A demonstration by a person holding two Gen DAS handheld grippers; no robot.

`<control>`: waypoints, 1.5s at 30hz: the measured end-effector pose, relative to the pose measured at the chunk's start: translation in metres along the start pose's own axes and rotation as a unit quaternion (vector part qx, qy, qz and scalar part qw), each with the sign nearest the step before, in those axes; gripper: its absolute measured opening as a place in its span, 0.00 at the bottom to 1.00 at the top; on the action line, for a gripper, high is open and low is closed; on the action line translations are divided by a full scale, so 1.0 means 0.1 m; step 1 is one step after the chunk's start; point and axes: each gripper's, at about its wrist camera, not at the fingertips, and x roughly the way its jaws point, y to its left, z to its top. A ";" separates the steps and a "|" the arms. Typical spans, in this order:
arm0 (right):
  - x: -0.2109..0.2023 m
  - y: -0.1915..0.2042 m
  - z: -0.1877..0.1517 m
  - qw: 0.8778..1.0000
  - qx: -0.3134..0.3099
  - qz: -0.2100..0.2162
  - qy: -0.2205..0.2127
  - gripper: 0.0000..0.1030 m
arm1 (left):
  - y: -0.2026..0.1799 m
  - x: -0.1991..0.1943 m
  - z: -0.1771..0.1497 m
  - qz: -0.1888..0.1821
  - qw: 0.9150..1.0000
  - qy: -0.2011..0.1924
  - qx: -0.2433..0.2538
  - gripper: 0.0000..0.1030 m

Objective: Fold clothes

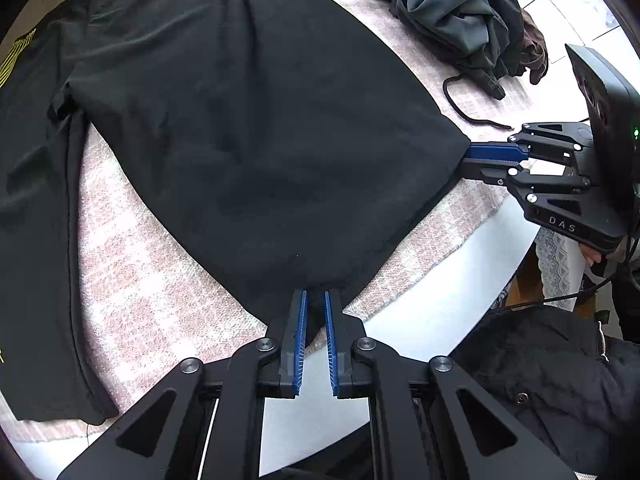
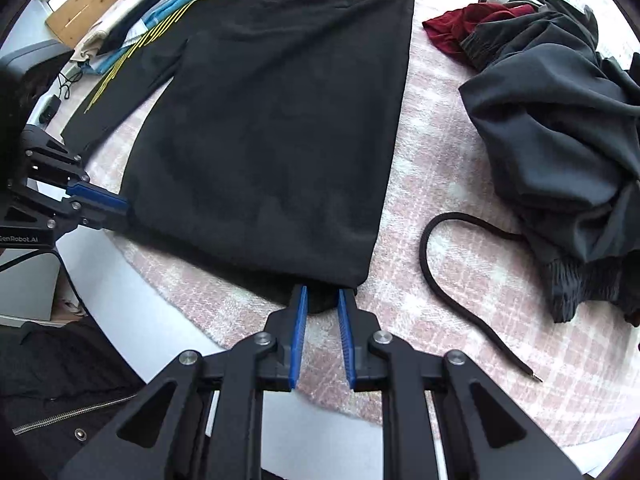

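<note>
- I have the black garment [image 2: 272, 120] spread flat on the pink-covered surface [image 2: 440, 240], one sleeve already folded in.
- My left hand-held gripper [image 1: 316, 298] and right hand-held gripper [image 2: 323, 296] each pinch a near hem corner, jaws narrow.
- Left: fold it over, then the heap of dark clothes [image 2: 560, 120].

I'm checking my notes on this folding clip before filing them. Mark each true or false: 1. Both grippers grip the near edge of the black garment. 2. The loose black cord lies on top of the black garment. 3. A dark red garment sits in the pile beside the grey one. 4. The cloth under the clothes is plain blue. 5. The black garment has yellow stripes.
1. True: the left gripper and right gripper each pinch the black garment.
2. False: the cord lies on the cloth, beside the garment.
3. True: the red garment adjoins the grey garment.
4. False: it is pink-and-white checked.
5. True: yellow stripes.
</note>
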 end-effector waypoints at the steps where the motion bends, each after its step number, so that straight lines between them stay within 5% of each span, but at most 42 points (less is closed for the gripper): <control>1: 0.00 -0.01 0.00 1.000 0.001 -0.001 0.001 0.12 | 0.00 0.01 0.00 0.000 1.000 0.000 0.001 0.08; 5: -0.06 -0.10 -0.08 1.000 0.008 0.008 0.006 0.02 | 0.03 -0.02 -0.02 -0.003 1.000 0.000 -0.001 0.08; 9: -0.30 -0.22 -0.23 0.999 0.032 0.041 -0.002 0.01 | 0.04 -0.09 -0.06 -0.004 1.000 -0.005 -0.004 0.09; 12: -0.47 -0.23 -0.25 0.999 0.028 -0.003 -0.020 0.02 | 0.08 -0.17 -0.12 -0.004 1.000 -0.010 -0.009 0.13; 18: -0.42 -0.08 -0.04 0.999 0.030 0.018 -0.040 0.08 | 0.06 -0.23 -0.14 -0.008 1.000 -0.024 -0.004 0.13; 23: -0.11 -0.04 0.30 0.999 0.043 0.022 -0.008 0.08 | 0.03 -0.16 -0.09 0.000 1.000 -0.024 0.001 0.13; 27: -0.19 -0.04 0.24 0.999 0.032 0.002 0.012 0.08 | -0.03 -0.15 -0.07 0.009 1.000 -0.027 -0.006 0.13; 31: -0.57 -0.35 0.24 0.994 0.101 0.020 -0.032 0.20 | -0.33 -0.21 0.05 0.000 0.998 -0.052 0.029 0.21; 35: -0.84 -0.47 0.40 0.989 0.122 0.031 -0.077 0.20 | -0.55 -0.20 0.23 -0.005 0.997 -0.059 0.053 0.22; 40: -0.89 -0.49 0.87 0.990 0.089 0.031 -0.101 0.20 | -0.20 -0.49 0.38 0.031 0.995 -0.089 0.015 0.22; 45: -0.48 -0.40 1.46 0.993 0.080 0.035 -0.082 0.20 | 0.51 -0.98 0.23 0.080 0.987 -0.120 -0.069 0.21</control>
